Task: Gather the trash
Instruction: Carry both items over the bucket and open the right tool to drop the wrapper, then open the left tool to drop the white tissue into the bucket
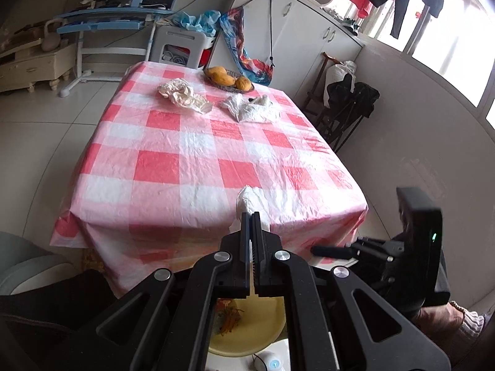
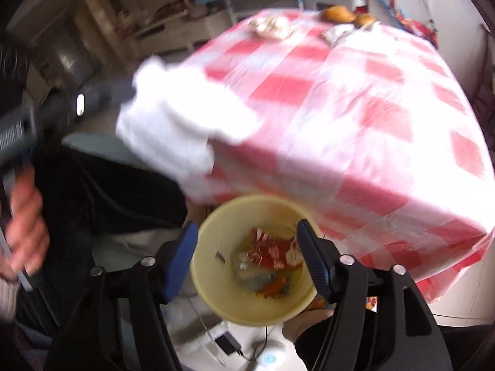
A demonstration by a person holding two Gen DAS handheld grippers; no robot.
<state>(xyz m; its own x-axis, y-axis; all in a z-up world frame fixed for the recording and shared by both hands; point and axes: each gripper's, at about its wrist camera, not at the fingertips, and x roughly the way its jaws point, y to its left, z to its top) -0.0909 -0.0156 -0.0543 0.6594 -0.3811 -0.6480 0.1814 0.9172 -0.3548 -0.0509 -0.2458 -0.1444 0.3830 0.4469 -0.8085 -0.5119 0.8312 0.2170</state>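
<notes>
My left gripper is shut on a crumpled white tissue and holds it off the near edge of the table with the red-and-white checked cloth. The tissue shows large and blurred in the right wrist view. A yellow bin with wrappers inside stands on the floor below; its rim shows under my left gripper. My right gripper is open and empty above the bin. Two more crumpled bags, cream and white, lie at the far end of the table.
A basket of oranges sits at the far table edge. A dark folding chair stands at the right by the wall. White cabinets and a blue desk are behind the table. A cable and small white device lie on the floor.
</notes>
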